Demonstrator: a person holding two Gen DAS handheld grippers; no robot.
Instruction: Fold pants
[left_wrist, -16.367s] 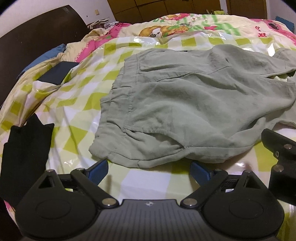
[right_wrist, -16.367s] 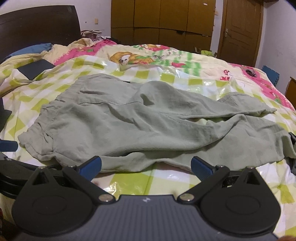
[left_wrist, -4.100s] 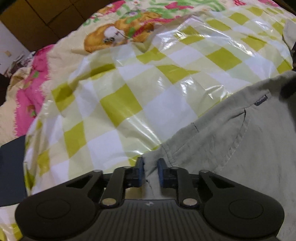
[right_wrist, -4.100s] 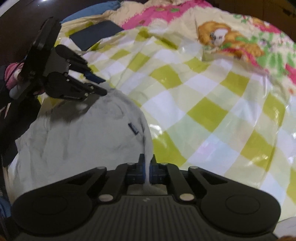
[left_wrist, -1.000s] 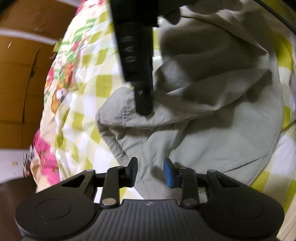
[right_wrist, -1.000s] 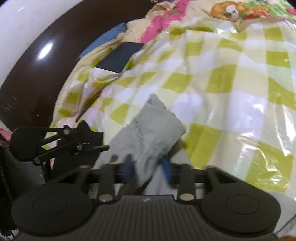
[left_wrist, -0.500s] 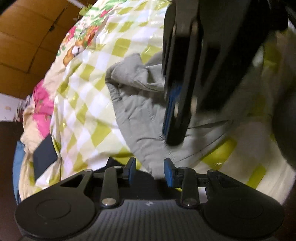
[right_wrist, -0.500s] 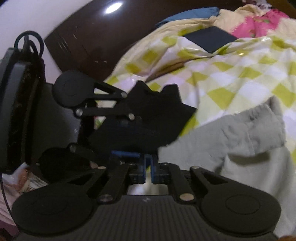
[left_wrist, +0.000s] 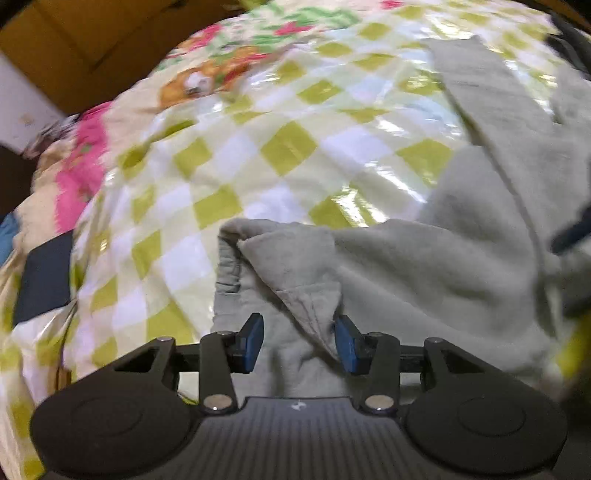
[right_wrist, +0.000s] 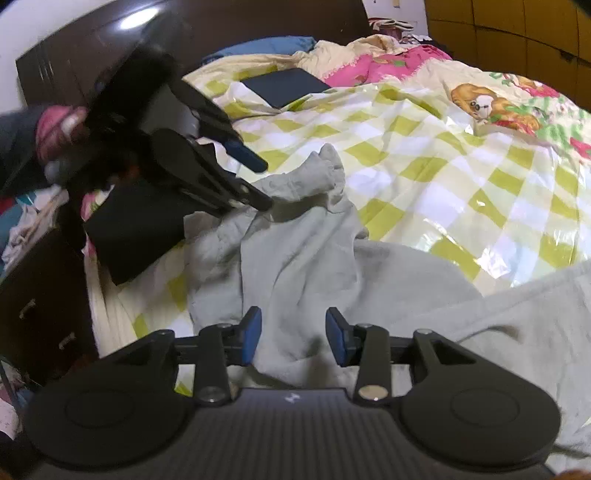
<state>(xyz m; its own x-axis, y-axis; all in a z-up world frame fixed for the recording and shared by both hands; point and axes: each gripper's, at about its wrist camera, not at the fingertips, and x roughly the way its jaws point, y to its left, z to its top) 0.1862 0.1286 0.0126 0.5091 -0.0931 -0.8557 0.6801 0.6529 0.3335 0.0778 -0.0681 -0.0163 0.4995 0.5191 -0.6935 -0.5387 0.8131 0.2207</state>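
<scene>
The grey-green pants (left_wrist: 424, 266) lie rumpled on the checked plastic sheet (left_wrist: 280, 147), the waist end bunched near me and a leg running away at the right. My left gripper (left_wrist: 299, 339) is open, its blue pads either side of a folded flap of the waist. In the right wrist view the pants (right_wrist: 306, 254) lie in a heap, and my right gripper (right_wrist: 293, 334) is open just above the cloth. The left gripper (right_wrist: 258, 181) shows there at the upper left, open, over the waist corner.
A dark flat rectangle (right_wrist: 286, 86) lies on the bed near the dark headboard (right_wrist: 92, 55). A black cloth (right_wrist: 136, 225) lies at the bed's left edge. Pink and cartoon-print bedding (right_wrist: 487, 103) lies beyond the sheet. Wooden wardrobes (right_wrist: 517, 33) stand behind.
Both grippers have let go of the pants and swung back to face the heap. The right gripper, shut half a second ago, is now open. The waist now lies bunched on the sheet.
</scene>
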